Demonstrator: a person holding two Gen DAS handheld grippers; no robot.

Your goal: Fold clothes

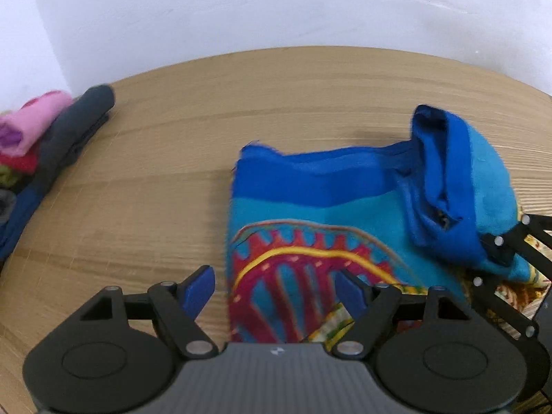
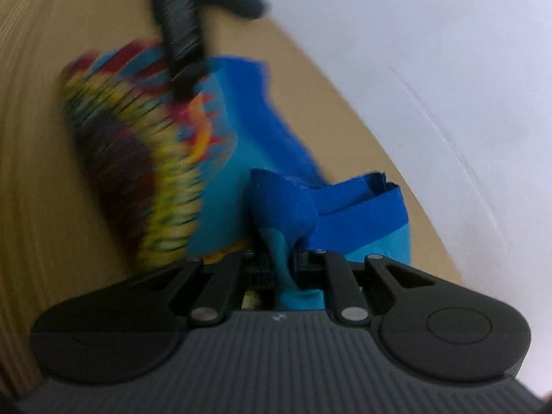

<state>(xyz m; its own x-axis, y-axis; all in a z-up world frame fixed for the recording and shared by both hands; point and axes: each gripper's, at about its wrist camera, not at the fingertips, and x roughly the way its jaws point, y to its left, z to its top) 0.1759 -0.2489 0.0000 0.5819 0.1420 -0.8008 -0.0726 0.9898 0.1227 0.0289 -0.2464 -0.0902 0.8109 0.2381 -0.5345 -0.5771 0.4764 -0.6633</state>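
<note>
Surface: a light wooden tabletop (image 1: 145, 179) with visible grain, running up to a plain white wall (image 1: 276, 10)
Garment: a turquoise fabric garment with a darker blue band and a red, yellow and magenta arched print (image 1: 310, 227) lies on the table, right of centre in the left wrist view; its far edge carries the blue band, and its right end is bunched and lifted off the wood
Left gripper: the black two-finger left gripper with blue pads (image 1: 274, 289) hovers over the garment's near left part, jaws spread wide, nothing between them; one pad is over bare wood, the other over the print
Right gripper: the black right gripper (image 2: 281, 262) has its jaws drawn close together on a pinched fold of the turquoise cloth (image 2: 279, 241), which rises out from between the fingers; in the left wrist view its linkage shows at the garment's raised right end
Pile: a stack of folded clothes, pink on top with dark grey alongside (image 1: 45, 131), sits at the table's far left edge, well apart from the garment
Blur: the right wrist view is smeared, so the print there is unclear
</note>
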